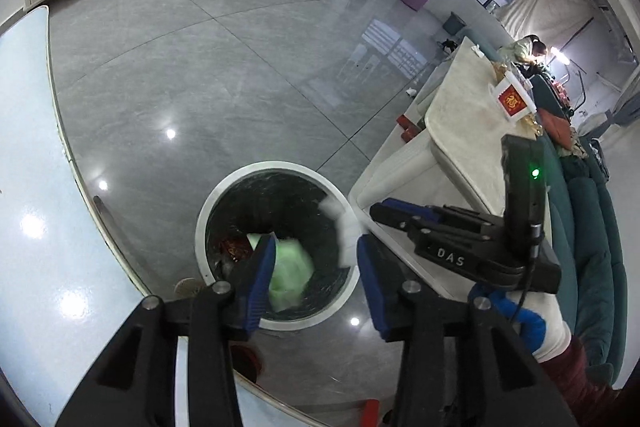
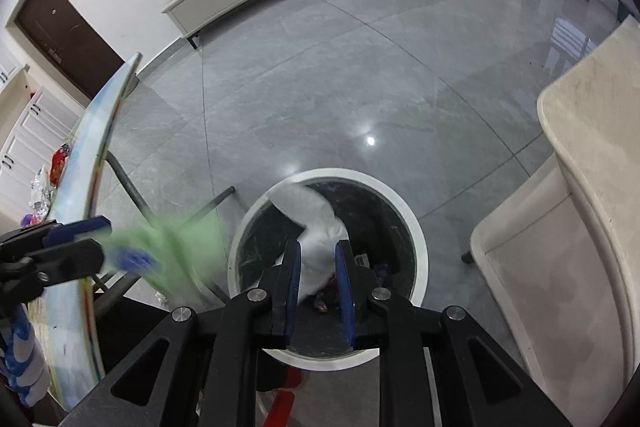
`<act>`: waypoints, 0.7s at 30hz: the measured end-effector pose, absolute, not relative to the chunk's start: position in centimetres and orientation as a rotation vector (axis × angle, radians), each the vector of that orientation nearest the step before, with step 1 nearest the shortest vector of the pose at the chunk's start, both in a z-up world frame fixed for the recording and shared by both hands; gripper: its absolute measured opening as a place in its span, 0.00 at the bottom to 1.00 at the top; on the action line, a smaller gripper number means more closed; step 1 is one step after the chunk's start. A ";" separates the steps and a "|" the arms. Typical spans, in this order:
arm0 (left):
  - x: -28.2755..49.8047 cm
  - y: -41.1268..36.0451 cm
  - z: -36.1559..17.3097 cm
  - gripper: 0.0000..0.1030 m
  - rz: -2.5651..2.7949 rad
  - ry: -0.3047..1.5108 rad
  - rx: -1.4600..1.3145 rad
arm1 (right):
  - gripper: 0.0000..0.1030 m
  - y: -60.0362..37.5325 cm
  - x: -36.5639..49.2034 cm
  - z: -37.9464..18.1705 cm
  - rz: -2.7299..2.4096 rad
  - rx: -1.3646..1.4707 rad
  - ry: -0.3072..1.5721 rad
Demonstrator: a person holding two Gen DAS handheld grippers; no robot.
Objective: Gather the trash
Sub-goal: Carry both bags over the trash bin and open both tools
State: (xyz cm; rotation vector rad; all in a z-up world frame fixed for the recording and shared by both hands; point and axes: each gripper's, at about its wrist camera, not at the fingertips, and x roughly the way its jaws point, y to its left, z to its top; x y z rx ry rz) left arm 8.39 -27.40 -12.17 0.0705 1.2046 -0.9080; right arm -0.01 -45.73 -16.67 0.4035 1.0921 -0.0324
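Nearest in the left wrist view, the left gripper stands with its blue-padded jaws spread wide, and the blurred pale green crumpled wrapper sits just off the left pad over the bin's mouth; judging by the blur it is loose and dropping, not gripped. In the right wrist view, the right gripper has its jaws drawn close on a white crumpled tissue, which stands up from between the pads above the opening of the round white-rimmed bin with a black liner. To finish this step well, the right gripper should be centred over the dark liner before it lets go, since the tissue's upper end leans toward the near-left rim and could catch there or fall outside. Opening fully and holding a moment would let the light paper drop clear instead of clinging to a pad. Other scraps lie at the bottom of the bin. Beyond are the glossy grey tiled floor and the cream cushioned seat to the right.
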 end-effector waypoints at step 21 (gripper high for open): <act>6.8 -16.5 -7.7 0.39 -0.772 1.047 0.006 | 0.30 -40.9 0.1 -8.2 0.038 0.379 0.923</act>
